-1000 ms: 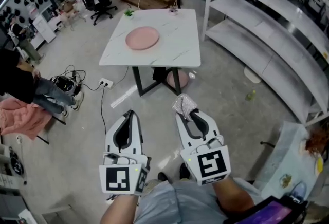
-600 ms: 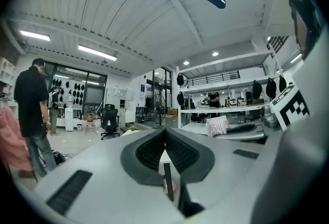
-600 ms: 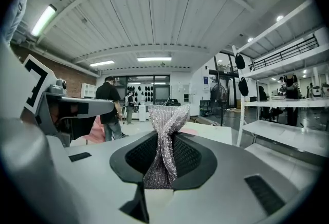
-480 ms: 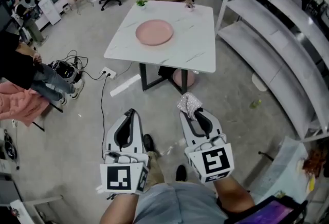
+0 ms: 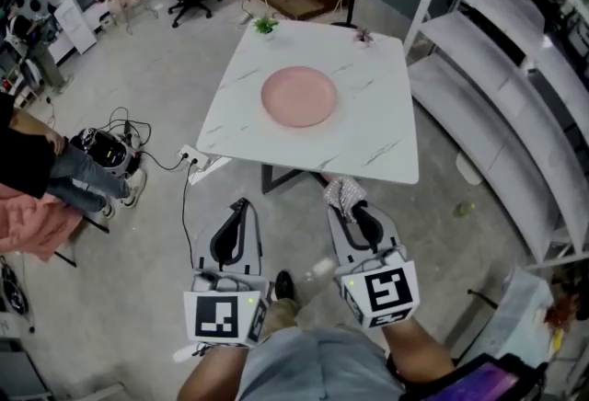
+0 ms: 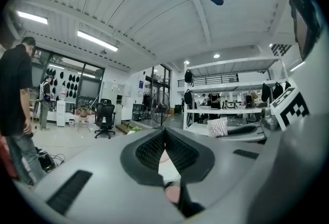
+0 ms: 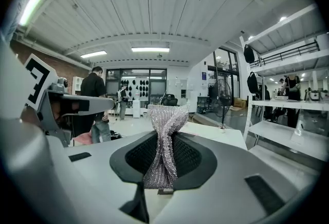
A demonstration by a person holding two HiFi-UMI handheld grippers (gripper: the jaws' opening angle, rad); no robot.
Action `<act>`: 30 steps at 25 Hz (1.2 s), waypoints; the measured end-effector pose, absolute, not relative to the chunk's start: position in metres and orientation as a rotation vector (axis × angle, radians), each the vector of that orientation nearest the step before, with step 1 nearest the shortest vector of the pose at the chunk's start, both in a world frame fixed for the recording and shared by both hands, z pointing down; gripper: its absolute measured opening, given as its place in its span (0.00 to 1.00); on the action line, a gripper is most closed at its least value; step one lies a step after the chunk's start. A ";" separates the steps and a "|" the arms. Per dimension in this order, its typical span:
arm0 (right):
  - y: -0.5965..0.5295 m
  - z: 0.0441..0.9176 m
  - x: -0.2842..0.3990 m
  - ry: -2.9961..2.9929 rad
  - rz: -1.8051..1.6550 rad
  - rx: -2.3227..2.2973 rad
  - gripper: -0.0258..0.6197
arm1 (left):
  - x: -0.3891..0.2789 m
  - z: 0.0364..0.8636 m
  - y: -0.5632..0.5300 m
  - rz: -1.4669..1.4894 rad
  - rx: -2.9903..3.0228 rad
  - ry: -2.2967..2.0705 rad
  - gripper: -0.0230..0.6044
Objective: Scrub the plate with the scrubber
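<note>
Bare tabletop (image 5: 368,137) rings the plate (image 5: 299,97) (small plant (image 5: 266,24) at far edge).

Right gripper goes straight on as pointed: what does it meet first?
Likely the table's near edge, scrubber leading out of the right gripper. Height is unclear; it could pass over the top.

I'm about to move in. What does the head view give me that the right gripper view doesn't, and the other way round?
Head view only: the pink plate, lying bare in the middle of the white table.
Right gripper view only: a close look at the right gripper, its jaws clamped on the silvery scrubber at its twisted waist, and the ceiling lights.
Both: the scrubber, the table and the white shelving.
</note>
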State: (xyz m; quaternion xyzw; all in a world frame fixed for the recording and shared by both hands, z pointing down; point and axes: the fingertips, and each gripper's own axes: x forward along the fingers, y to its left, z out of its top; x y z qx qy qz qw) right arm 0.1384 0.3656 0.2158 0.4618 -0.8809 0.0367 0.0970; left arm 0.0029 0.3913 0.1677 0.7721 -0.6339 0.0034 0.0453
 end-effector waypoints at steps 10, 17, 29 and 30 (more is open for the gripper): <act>0.282 0.195 0.108 -2.522 0.048 1.527 0.20 | -0.040 0.170 0.291 0.013 2.443 -1.807 0.05; 0.236 0.208 0.122 -2.475 0.111 1.588 0.20 | -0.028 0.194 0.237 0.084 2.455 -1.722 0.05; 0.089 0.231 0.124 -2.482 0.180 1.517 0.20 | -0.028 0.211 0.099 0.196 2.403 -1.764 0.05; 0.076 0.233 0.124 -2.483 0.185 1.506 0.20 | -0.027 0.212 0.087 0.208 2.395 -1.771 0.05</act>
